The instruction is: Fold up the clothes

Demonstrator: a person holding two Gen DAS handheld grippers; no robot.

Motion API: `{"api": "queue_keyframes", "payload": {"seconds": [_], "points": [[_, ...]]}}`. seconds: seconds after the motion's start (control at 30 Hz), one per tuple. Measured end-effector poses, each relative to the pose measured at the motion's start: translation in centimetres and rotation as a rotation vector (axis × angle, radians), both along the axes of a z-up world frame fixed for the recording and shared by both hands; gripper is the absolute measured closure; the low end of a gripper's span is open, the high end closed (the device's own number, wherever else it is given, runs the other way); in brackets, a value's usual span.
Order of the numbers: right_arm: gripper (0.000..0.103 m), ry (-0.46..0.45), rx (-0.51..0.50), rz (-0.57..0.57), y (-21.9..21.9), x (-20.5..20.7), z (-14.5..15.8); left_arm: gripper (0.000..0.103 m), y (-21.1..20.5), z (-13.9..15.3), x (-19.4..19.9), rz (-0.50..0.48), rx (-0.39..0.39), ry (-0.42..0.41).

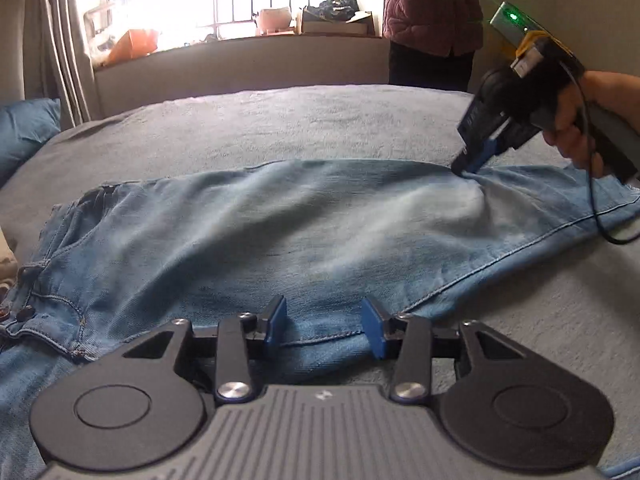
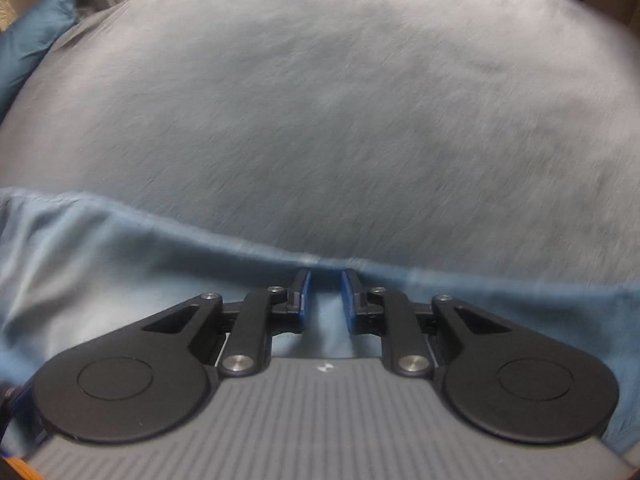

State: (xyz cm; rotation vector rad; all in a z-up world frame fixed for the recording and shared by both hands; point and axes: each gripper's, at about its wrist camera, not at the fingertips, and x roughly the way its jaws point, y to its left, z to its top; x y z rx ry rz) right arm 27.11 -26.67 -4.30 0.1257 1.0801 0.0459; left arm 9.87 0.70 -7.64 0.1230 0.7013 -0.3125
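two grippers work on one pair of light blue jeans [image 1: 280, 232] spread lengthwise across a grey bed cover [image 1: 280, 128], the waistband toward the bed's left edge and the leg running off toward the right edge. the left gripper [image 1: 326, 326] sits at the jeans' near hem edge with its blue pads [image 1: 276, 322] spread apart, denim lying between them but not pressed. the right gripper [image 2: 325, 280], held in a hand [image 1: 576, 128], points down at the far edge of the leg; its jaws stand narrowly apart, and whether they pinch the fold of denim cannot be told. a blue pillow [image 1: 24, 132] lies at the bed's far left corner.
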Motion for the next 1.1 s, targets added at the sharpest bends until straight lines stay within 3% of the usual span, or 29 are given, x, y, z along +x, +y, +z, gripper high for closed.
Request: {"api": "queue_keyframes", "payload": {"seconds": [0.1,0.23,0.4,0.5,0.6,0.67,0.8,0.93,1.0,1.03,1.07,1.1], "points": [[0.086,-0.075,0.008,-0.072,-2.2,-0.5,1.8,0.059,0.4,0.0,0.0,0.011,-0.025,0.008],[0.086,-0.036,0.073,-0.082,-5.5,-3.5,4.2,0.059,0.4,0.0,0.0,0.011,-0.026,0.007],[0.086,0.076,0.023,-0.105,-7.9,-6.1,1.6,0.059,0.4,-0.2,0.0,0.016,-0.022,-0.001],[0.095,0.052,0.036,-0.199,-11.0,-5.5,-0.6,0.059,0.2,-0.3,-0.1,0.018,-0.010,-0.011],[0.097,-0.027,0.030,-0.301,-13.7,-4.8,0.5,0.059,0.1,-0.2,-0.2,0.021,-0.002,-0.012],[0.092,-0.055,-0.002,-0.336,-14.8,-4.6,1.7,0.059,0.0,-0.2,-0.2,0.024,-0.001,-0.010],[0.092,-0.023,0.033,-0.314,-15.5,-6.9,3.1,0.058,0.0,-0.2,-0.1,0.026,0.002,-0.006],[0.092,0.058,-0.002,-0.342,-17.0,-8.1,0.9,0.059,-0.1,-0.2,-0.1,0.026,0.009,-0.007],[0.098,0.044,-0.016,-0.406,-19.1,-8.3,0.2,0.058,-0.2,-0.2,-0.2,0.026,0.014,-0.011],[0.098,0.017,-0.058,-0.447,-19.8,-8.4,0.5,0.058,-0.2,-0.1,-0.2,0.028,0.013,-0.009],[0.091,-0.007,-0.148,-0.479,-19.9,-8.7,1.1,0.058,-0.2,-0.1,-0.2,0.031,0.012,-0.007],[0.090,-0.031,-0.237,-0.511,-20.1,-8.9,1.7,0.058,-0.2,-0.1,-0.1,0.036,0.007,-0.003]]}}
